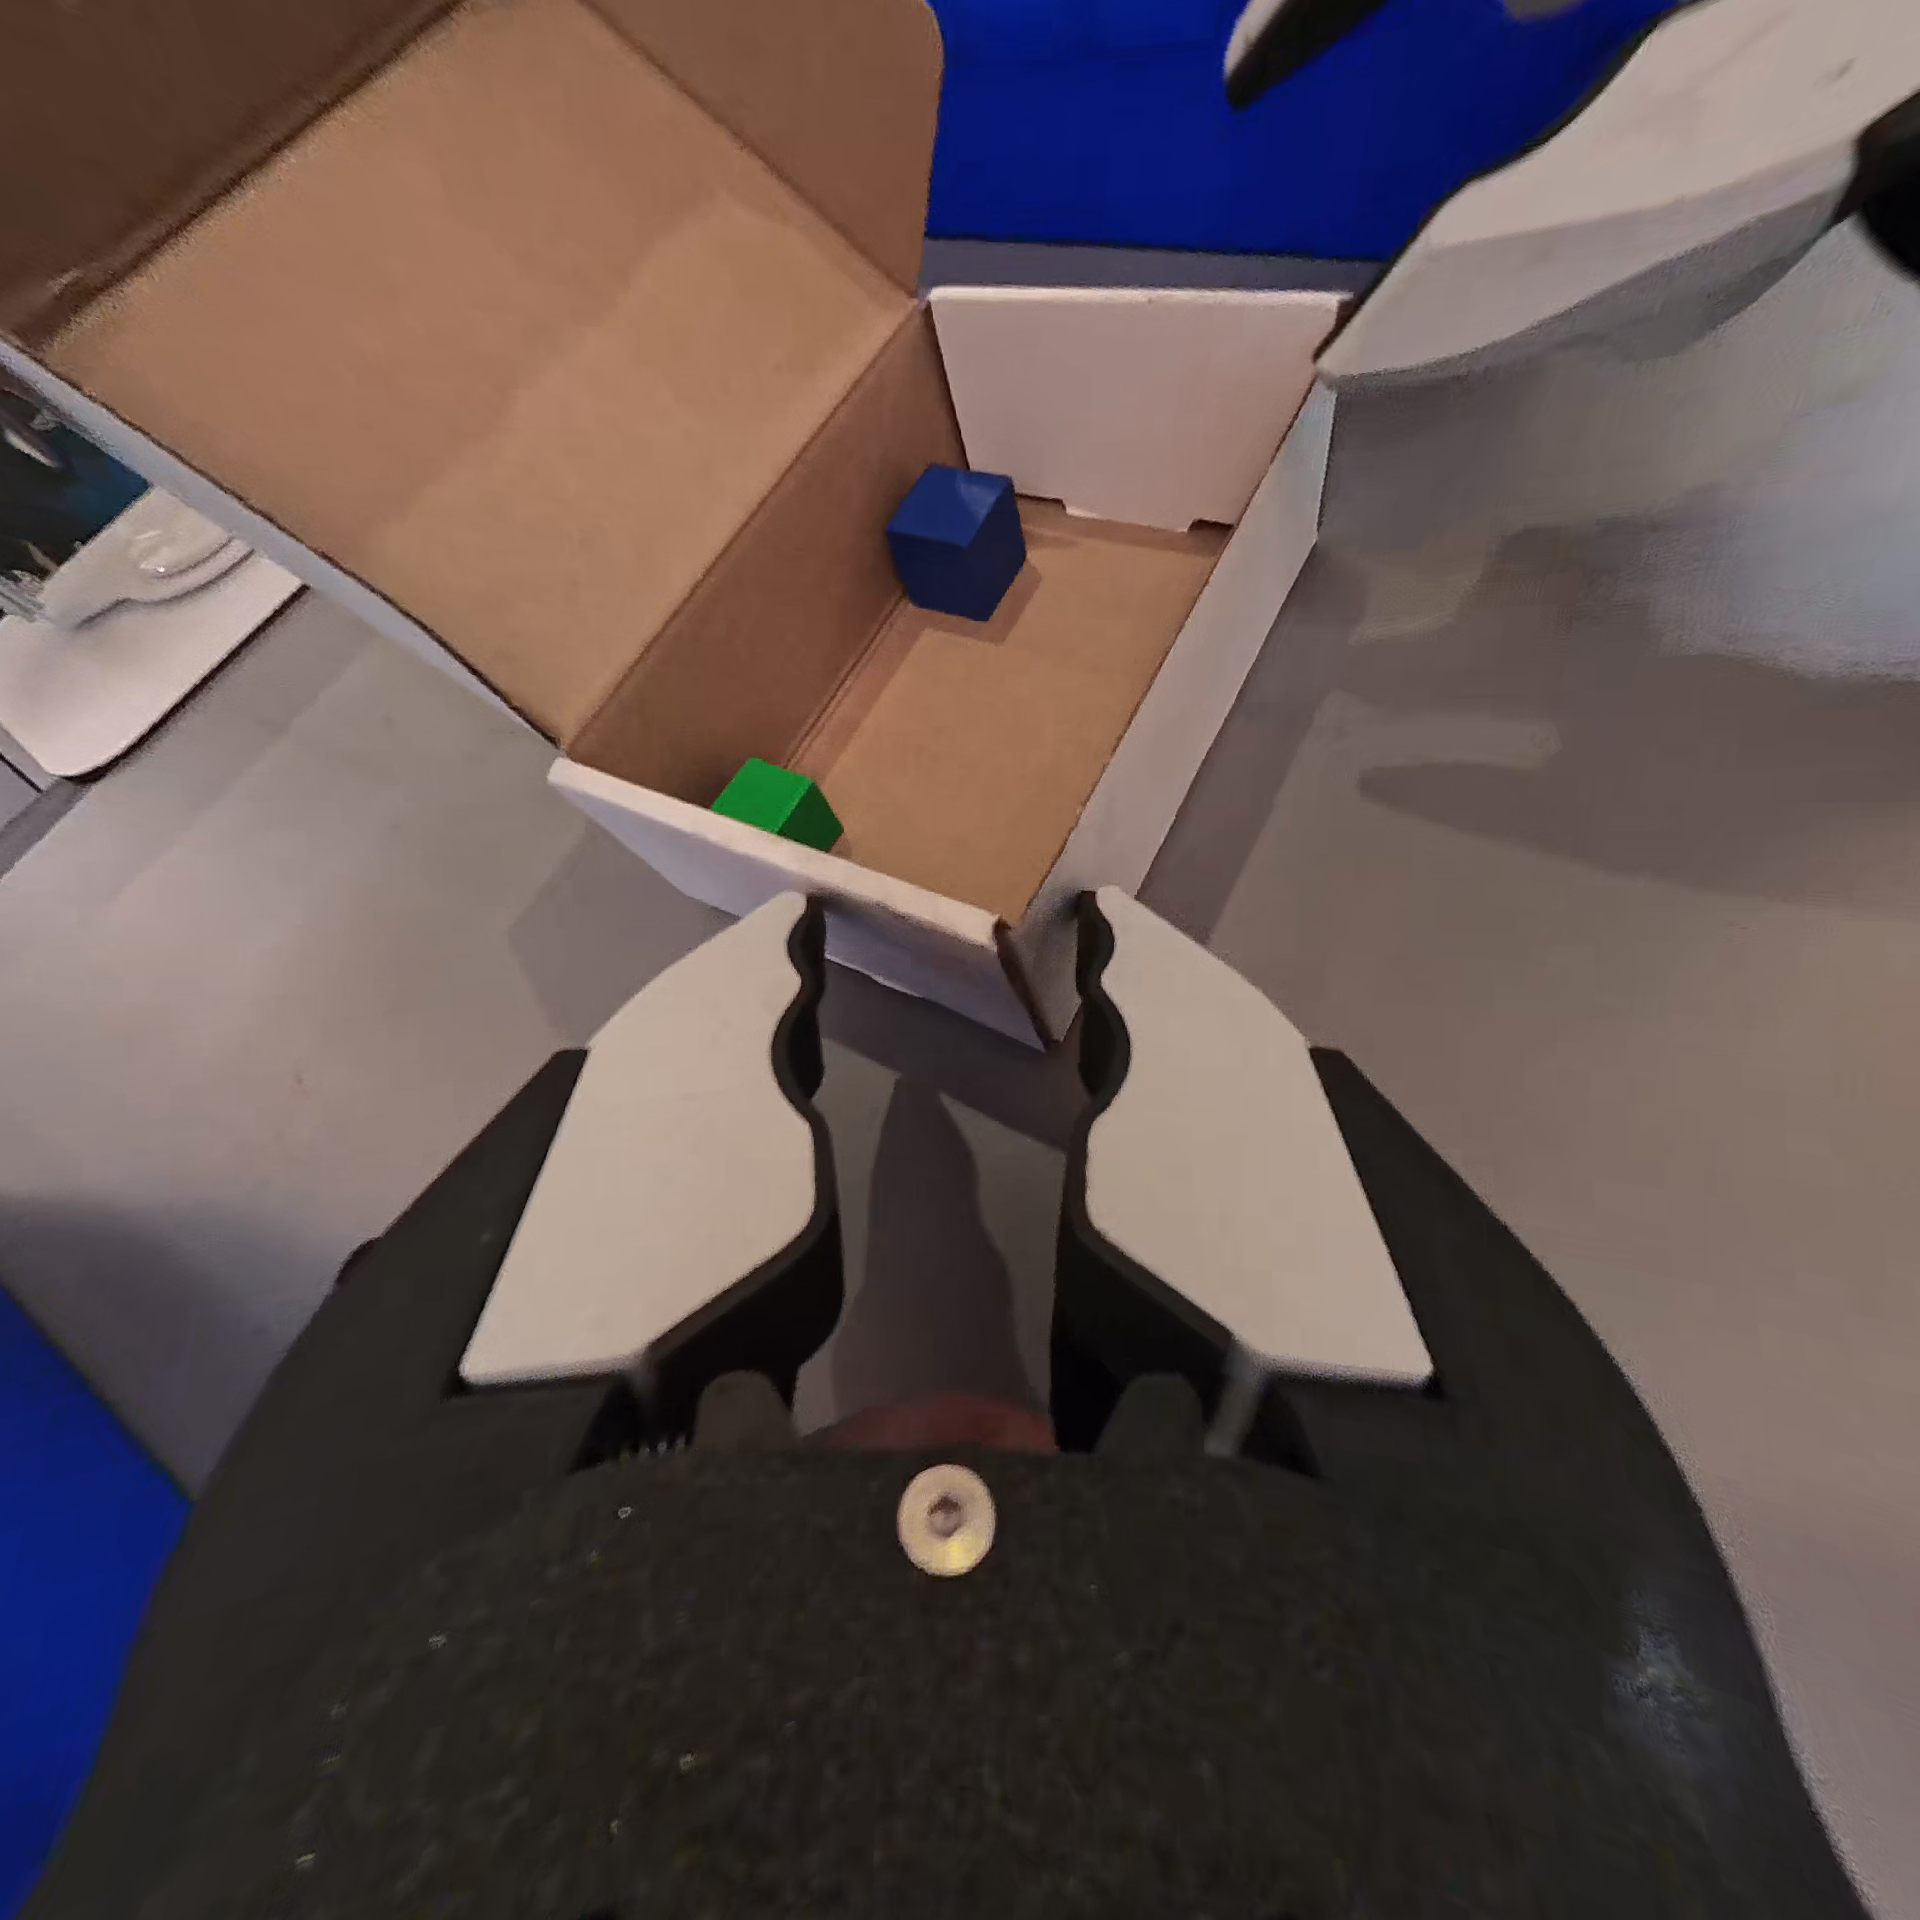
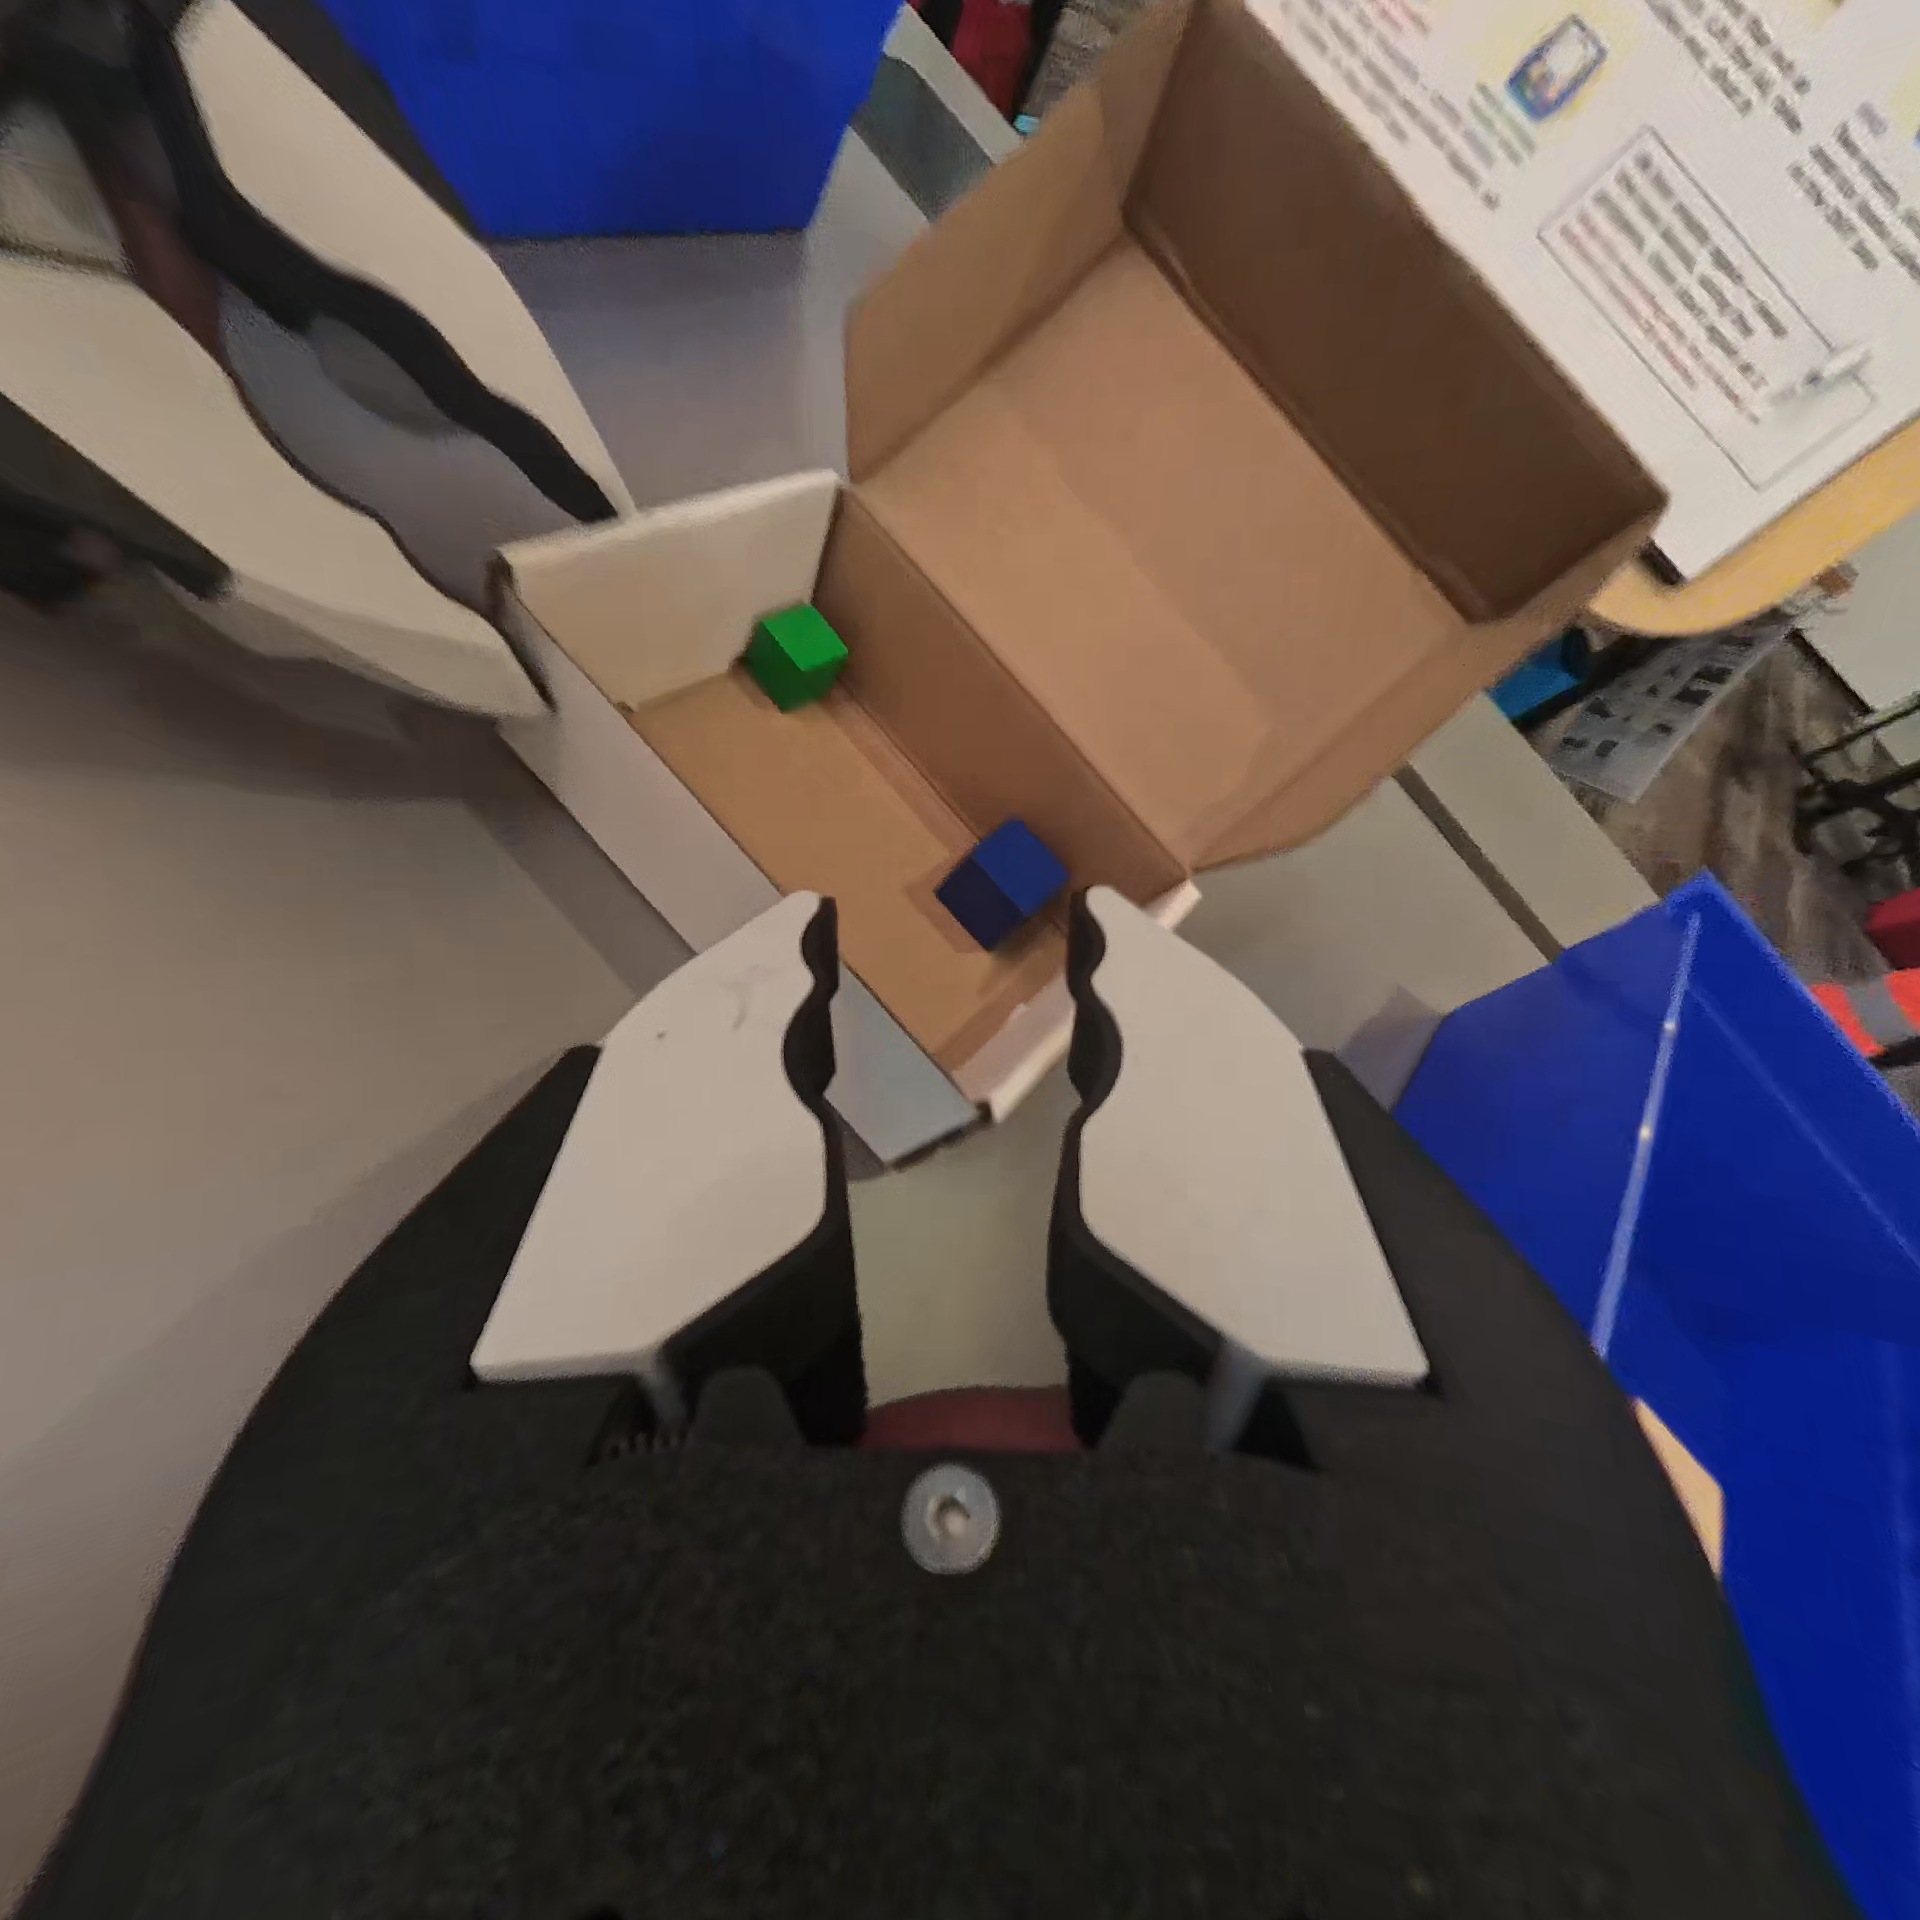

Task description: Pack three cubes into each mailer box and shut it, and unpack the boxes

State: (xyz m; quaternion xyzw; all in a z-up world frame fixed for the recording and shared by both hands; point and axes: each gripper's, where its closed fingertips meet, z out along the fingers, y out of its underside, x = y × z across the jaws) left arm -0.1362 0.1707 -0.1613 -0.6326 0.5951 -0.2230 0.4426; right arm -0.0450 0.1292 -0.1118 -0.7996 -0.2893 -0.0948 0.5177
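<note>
The white corrugated-cardboard mailer box with a brown inside sits open on the grey tabletop, its lid tipped back along one long side. Its long axis runs between the two grippers, one short end facing each. Inside the box, the small green cube lies in the corner at the left gripper's end and the small dark blue cube near the lid-side wall toward the other end; the floor between them is bare. The left gripper hovers just beside a corner of the box, jaws spread and holding nothing. The right gripper hangs over the opposite end, also spread and empty. A blue plastic bin stands near the box, beside the right gripper.
</note>
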